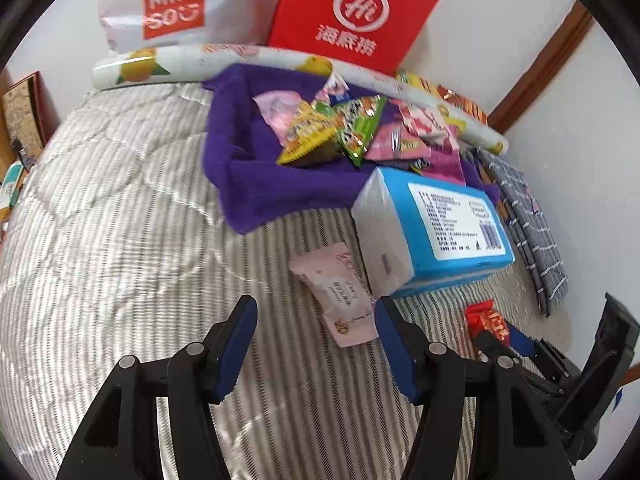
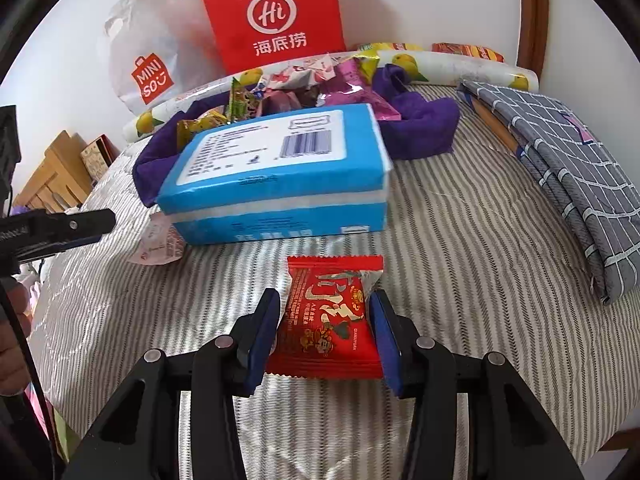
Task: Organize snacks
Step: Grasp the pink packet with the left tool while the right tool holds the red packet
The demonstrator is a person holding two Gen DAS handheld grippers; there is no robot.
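Straddling the red snack packet with jaws wide on the right gripper, blue pads just beside its two long edges, contact impossible to confirm from the right wrist view; judging this as the approach to a grasp, not yet a hold. Gaping just as wide and holding nothing on the left gripper, with a pink snack packet lying just ahead, between the fingertips and nearer the right-hand pad. Lying flat on the striped quilt, both loose packets, apart from the main heap. Blocking the way straight ahead of both grippers, a blue tissue pack, its near corner touching or overlapping the pink packet. Resting beyond that pack, a purple cloth bunched into a nest and already carrying a pile of snacks in yellow, green and pink wrappers. Leaning against the wall farthest ahead, a red paper bag and a white shopping bag, with a fruit-printed roll stretched in front of them. Sitting off to the right of the right gripper, a folded grey checked cloth. Reading progress as well along: most snacks gathered on the cloth, two stragglers at least remaining to be moved there.
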